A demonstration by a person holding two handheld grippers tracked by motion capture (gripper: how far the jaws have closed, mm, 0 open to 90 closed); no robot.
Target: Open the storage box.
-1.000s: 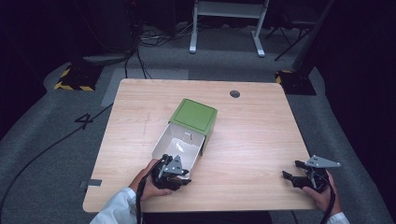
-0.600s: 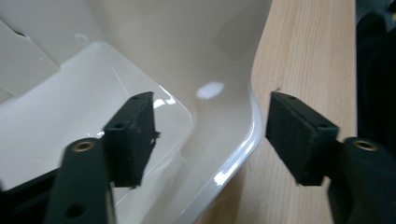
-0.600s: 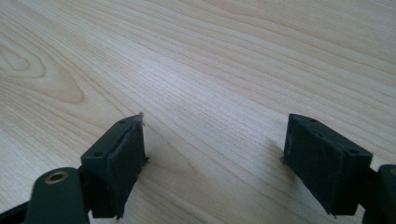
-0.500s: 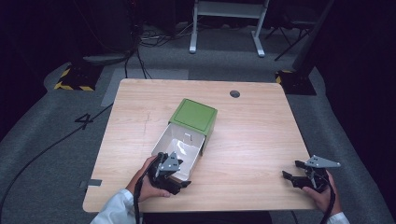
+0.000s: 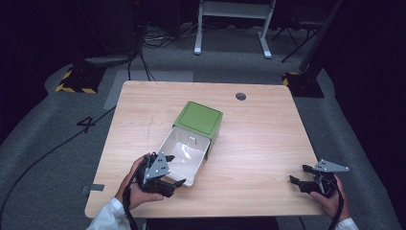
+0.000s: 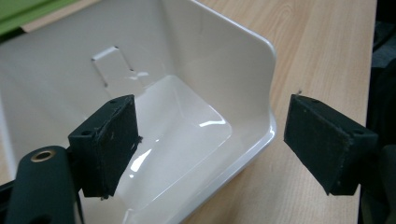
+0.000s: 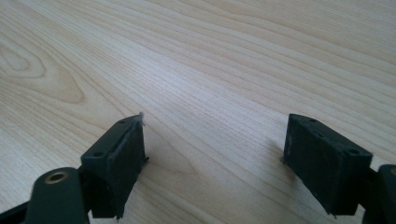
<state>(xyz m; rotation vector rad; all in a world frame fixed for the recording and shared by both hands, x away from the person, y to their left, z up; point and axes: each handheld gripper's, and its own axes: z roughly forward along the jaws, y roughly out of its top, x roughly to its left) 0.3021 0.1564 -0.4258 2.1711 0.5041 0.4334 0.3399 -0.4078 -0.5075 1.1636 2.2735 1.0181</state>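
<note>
High view looks down on the table [image 5: 249,143] — gripper views sit close (both share its wood).

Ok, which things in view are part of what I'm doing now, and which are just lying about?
In play:
- white plastic drawer, pulled out
- green box housing
- left tool, open at the drawer's front corner

Lying about:
- right tool, open over bare table
- light wooden table

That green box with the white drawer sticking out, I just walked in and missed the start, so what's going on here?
A person at a wooden table works a claw in each hand. The left claw is open, its jaws straddling the front corner of the empty white drawer, which is pulled out of the green box. One jaw is inside the drawer, the other outside; neither is closed on the wall. The right claw is open over bare wood near the right edge.
</note>
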